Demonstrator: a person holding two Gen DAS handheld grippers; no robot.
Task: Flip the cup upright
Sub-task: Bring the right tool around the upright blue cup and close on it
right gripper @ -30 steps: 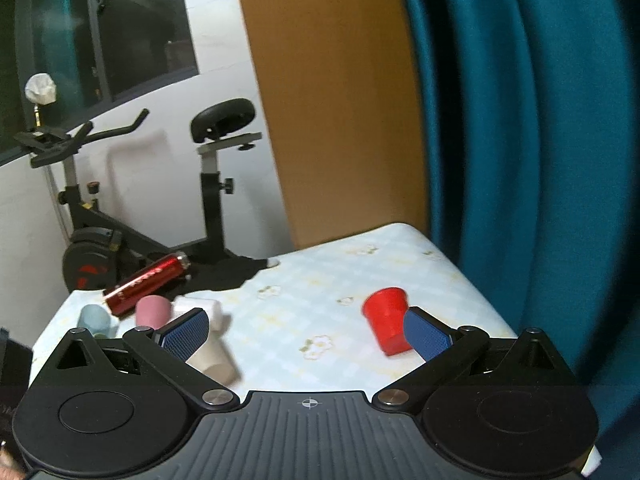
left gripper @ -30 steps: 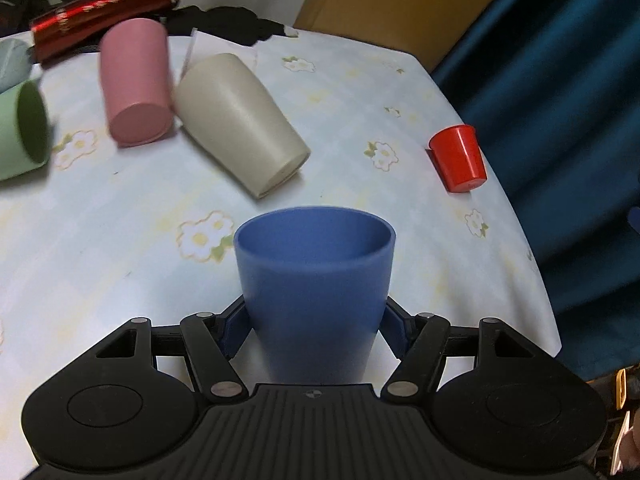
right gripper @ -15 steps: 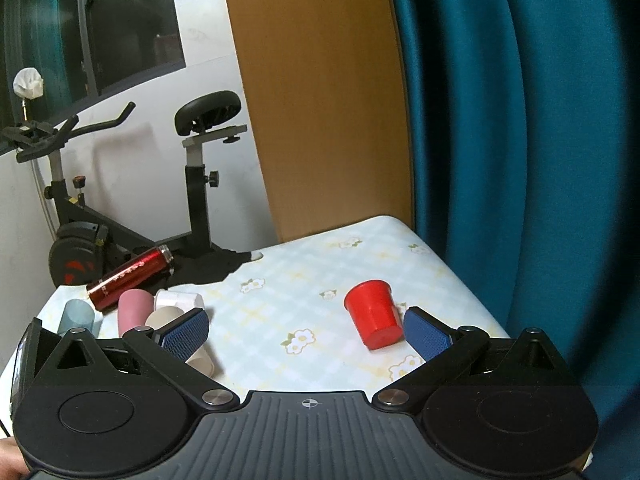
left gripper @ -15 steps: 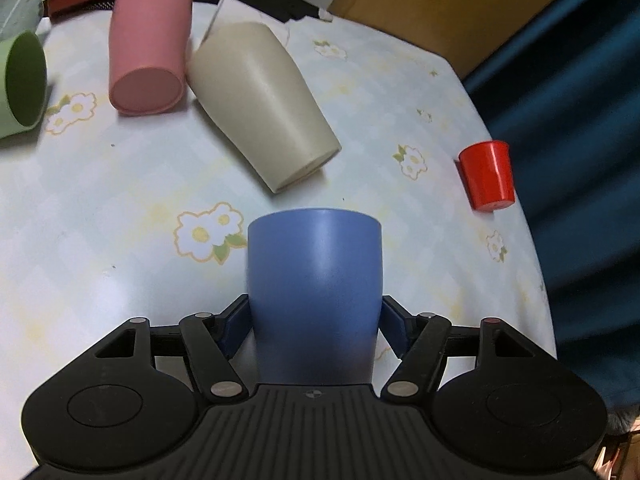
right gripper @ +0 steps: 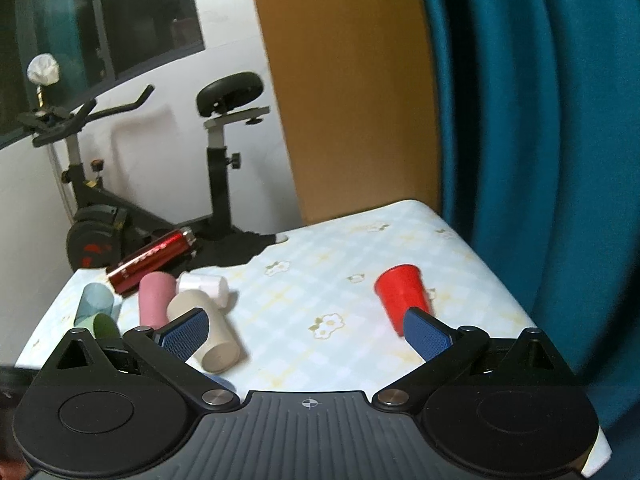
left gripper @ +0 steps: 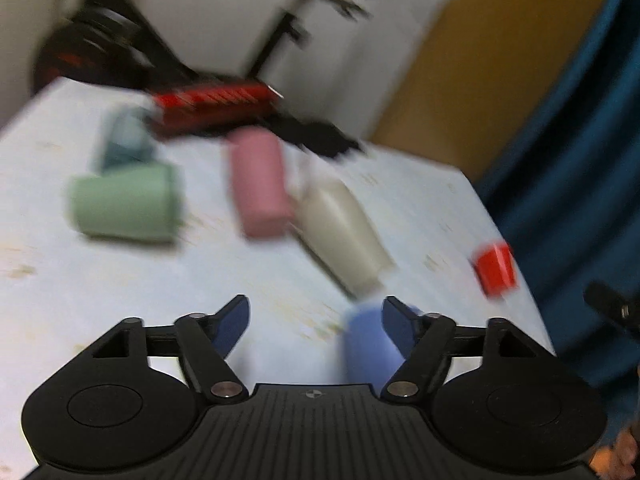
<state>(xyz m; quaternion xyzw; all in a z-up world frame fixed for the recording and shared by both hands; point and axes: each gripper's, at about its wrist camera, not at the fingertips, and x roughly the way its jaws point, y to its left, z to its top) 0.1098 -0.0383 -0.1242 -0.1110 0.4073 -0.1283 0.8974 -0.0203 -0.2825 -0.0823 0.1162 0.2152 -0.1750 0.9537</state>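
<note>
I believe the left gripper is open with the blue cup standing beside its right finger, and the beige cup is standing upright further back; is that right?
Not quite: the beige cup lies on its side, as both wrist views show. The rest holds: the left gripper is open, and the blue cup stands beside its right finger, no longer gripped.

On the counter (left gripper: 60, 280), the task cup (left gripper: 368, 348) stands against the left gripper's right finger. Ahead of the fingers (left gripper: 234, 322), several cups (left gripper: 260, 188) lie toppled; another cup (left gripper: 496, 268) sits far right.
</note>
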